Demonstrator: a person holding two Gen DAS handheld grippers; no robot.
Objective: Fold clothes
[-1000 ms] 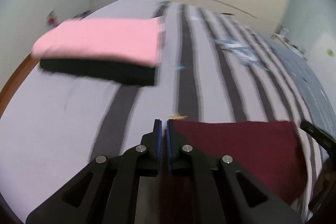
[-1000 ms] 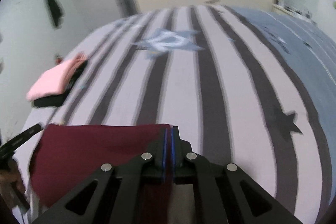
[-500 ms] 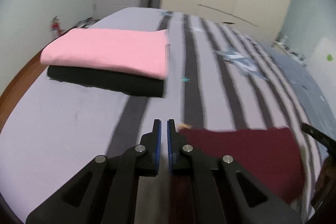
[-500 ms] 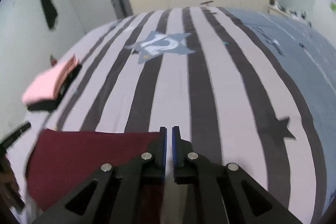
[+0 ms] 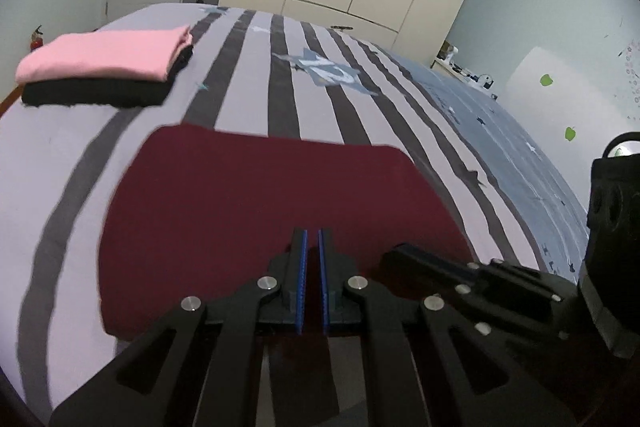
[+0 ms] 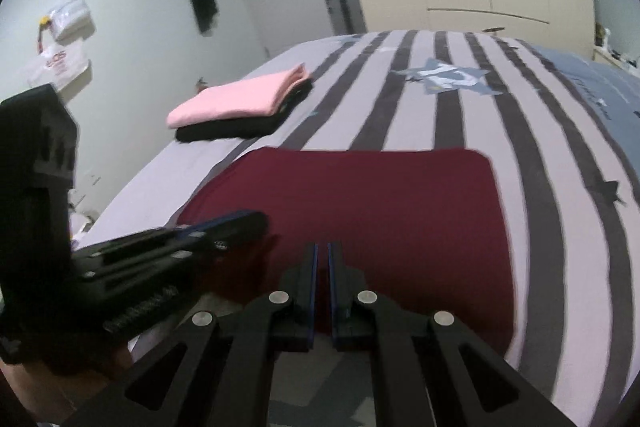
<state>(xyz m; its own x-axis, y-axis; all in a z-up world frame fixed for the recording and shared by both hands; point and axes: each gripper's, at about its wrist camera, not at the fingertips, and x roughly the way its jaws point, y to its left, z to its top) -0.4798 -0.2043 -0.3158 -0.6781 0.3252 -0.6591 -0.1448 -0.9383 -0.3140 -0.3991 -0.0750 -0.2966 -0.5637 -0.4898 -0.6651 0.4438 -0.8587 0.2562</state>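
Both grippers have swung inward since a second ago, when each held an outer corner of the maroon garment [image 5: 272, 211]; now the left gripper [image 5: 311, 239] and right gripper [image 6: 322, 251] sit side by side at its near edge, fingers closed, apparently on the cloth, so this fold looks nearly done. It lies flat on the striped bed [image 5: 248, 75], clear bedding beyond, the folded pink-and-black stack [image 5: 104, 67] well apart to the left

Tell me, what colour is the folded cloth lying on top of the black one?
Pink. The pink cloth rests on the black cloth; clearest in the left wrist view.
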